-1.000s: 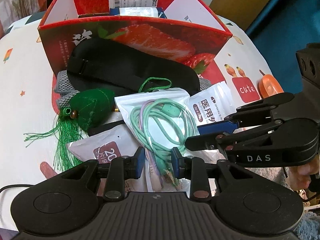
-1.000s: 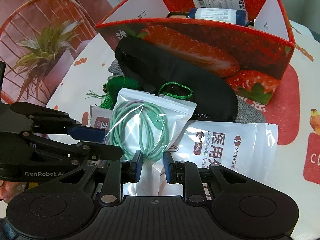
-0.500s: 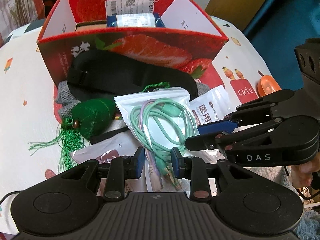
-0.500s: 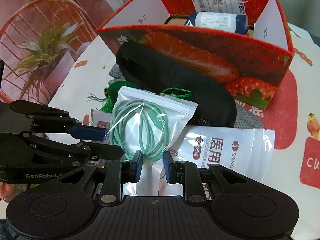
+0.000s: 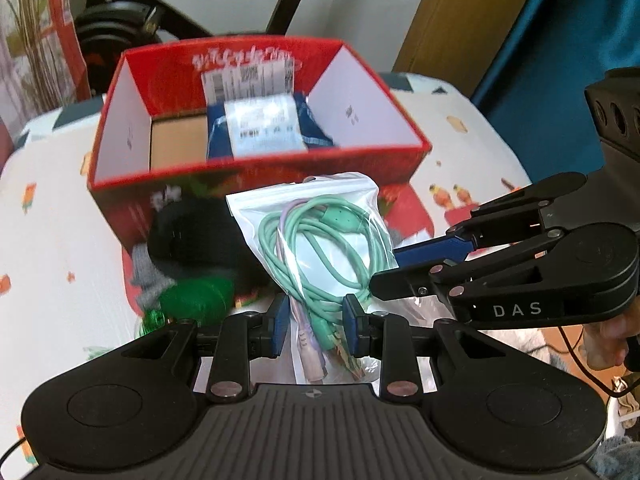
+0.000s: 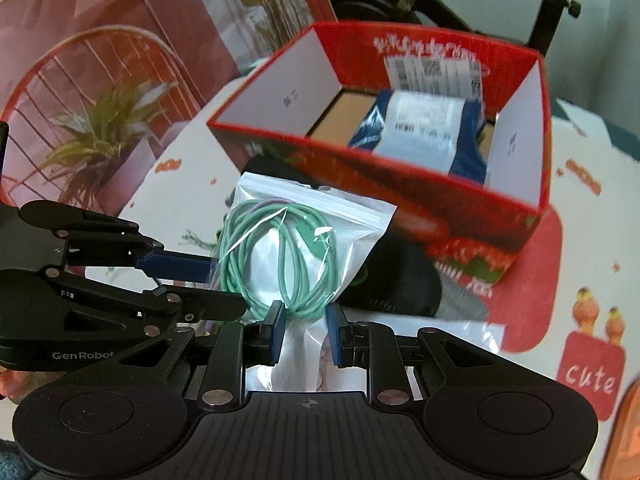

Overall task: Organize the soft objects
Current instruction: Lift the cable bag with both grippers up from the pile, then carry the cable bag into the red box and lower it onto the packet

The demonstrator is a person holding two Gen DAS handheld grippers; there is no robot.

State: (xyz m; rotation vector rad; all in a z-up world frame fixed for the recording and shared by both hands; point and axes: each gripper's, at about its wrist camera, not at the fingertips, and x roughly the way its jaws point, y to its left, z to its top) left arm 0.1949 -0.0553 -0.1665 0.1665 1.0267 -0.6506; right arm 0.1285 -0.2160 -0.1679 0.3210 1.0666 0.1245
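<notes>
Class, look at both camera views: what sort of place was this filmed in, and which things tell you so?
Most likely a room in a home: a cartoon-print tablecloth covers the table, exercise equipment stands behind the red strawberry box, and a potted plant sits at one side.

A glossy clear plastic bag (image 5: 320, 216) holds smooth rubbery cables (image 5: 320, 248) before a glossy printed cardboard box (image 5: 256, 164).

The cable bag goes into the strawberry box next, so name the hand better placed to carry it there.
Neither clearly: both tools grip the clear plastic zip bag of mint-green cable. The left tool pinches its lower end, the right tool likewise, and each faces the open red cardboard box. Probably carry it jointly.
</notes>
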